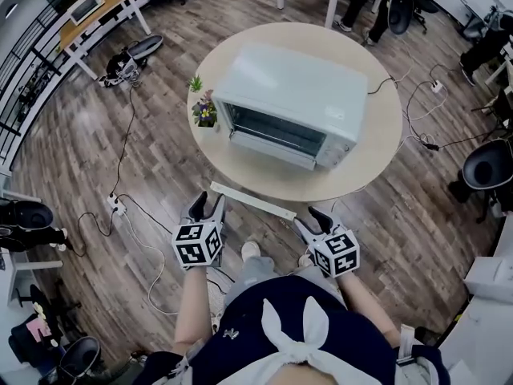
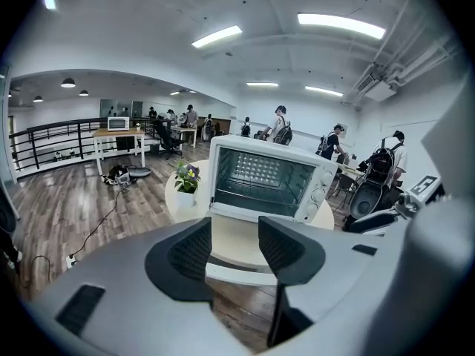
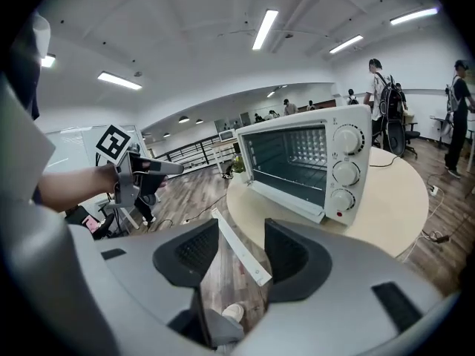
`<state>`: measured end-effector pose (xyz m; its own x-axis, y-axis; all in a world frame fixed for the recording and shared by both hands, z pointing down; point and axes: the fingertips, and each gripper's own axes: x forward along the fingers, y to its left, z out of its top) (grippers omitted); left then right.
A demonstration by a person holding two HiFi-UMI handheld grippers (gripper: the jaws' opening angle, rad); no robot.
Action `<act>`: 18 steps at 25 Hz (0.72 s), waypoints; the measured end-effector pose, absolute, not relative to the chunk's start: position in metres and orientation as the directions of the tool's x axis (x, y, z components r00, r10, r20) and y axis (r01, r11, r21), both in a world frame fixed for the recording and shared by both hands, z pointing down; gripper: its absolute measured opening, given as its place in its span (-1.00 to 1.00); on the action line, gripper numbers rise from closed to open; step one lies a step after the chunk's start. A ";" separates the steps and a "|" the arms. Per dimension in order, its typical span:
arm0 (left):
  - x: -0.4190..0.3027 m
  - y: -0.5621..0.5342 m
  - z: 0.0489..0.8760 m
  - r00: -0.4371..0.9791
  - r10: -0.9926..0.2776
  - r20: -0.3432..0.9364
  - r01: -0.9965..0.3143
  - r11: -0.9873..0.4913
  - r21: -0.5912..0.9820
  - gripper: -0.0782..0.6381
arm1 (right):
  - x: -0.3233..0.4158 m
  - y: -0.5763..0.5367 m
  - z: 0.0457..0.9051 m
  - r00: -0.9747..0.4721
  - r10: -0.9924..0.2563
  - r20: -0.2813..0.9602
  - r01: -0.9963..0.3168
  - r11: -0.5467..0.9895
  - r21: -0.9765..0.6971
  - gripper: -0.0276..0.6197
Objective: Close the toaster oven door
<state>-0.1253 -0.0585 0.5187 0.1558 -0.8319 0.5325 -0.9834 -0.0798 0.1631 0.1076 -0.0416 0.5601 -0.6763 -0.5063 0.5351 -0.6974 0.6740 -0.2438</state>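
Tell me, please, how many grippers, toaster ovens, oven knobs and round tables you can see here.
Grippers: 2 (left gripper, right gripper)
Toaster oven: 1
Knobs on its front: 3
Round table: 1
Total: 7

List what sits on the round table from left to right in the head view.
potted flowers → toaster oven, with its door open → black cable trailing off the table's right edge
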 end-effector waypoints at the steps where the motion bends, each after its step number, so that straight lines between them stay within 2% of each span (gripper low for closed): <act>1: -0.129 -0.061 0.520 0.158 -0.829 0.537 -0.984 -0.084 0.160 -0.25 | 0.107 -0.042 0.564 -0.670 -0.508 0.542 -0.706 0.662 -0.252 -0.32; 18: -0.165 -0.101 0.583 0.317 -0.716 0.622 -0.948 -0.227 0.221 -0.25 | 0.103 -0.055 0.626 -0.545 -0.536 0.644 -0.831 0.446 -0.332 -0.30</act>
